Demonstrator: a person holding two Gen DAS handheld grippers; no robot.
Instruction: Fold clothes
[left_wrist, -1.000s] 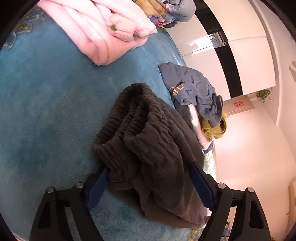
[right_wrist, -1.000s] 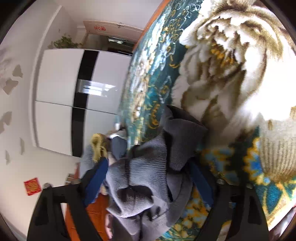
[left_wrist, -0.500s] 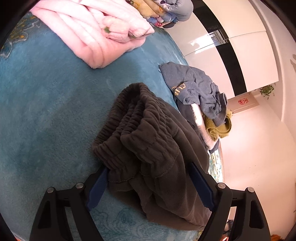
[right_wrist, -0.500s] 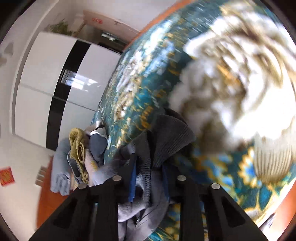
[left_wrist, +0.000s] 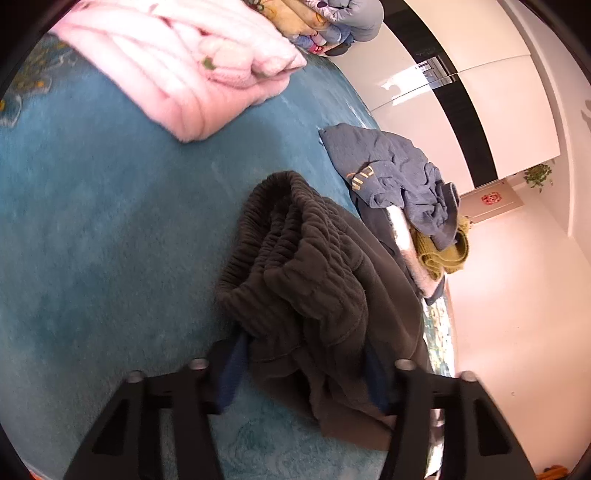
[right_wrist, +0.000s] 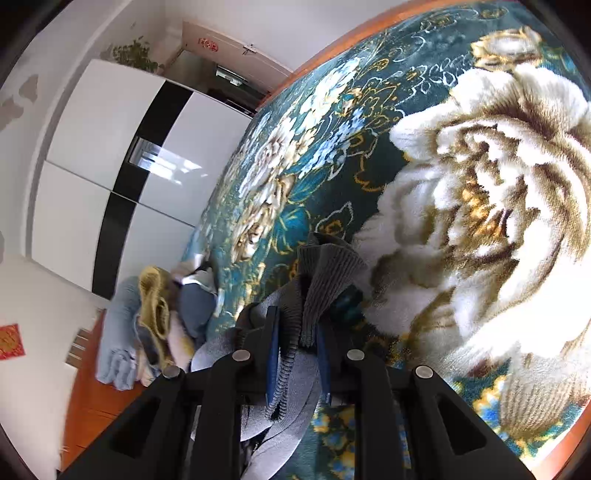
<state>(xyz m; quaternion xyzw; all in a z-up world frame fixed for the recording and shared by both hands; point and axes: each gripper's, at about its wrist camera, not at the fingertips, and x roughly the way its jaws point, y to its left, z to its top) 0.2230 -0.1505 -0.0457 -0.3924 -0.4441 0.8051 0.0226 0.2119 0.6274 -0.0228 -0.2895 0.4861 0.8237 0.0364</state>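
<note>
In the left wrist view, dark brown sweatpants (left_wrist: 314, 266) with a ribbed elastic waistband lie bunched on the teal blanket (left_wrist: 110, 240). My left gripper (left_wrist: 303, 369) is partly closed, its jaws around the waistband fabric but still apart. In the right wrist view, my right gripper (right_wrist: 295, 350) is shut on a grey ribbed knit garment (right_wrist: 325, 269), which hangs between the fingers above the flowered blanket (right_wrist: 480, 184).
A folded pink blanket (left_wrist: 177, 66) lies at the far left. A pile of unfolded clothes, blue sweatshirt (left_wrist: 391, 177) and mustard knit (left_wrist: 443, 251), sits at the bed edge; it also shows in the right wrist view (right_wrist: 155, 310). White wardrobe (right_wrist: 110, 166) stands beyond.
My right gripper closed on the grey knit garment and swung. My left gripper narrowed around the brown sweatpants waistband and shifted slightly.
</note>
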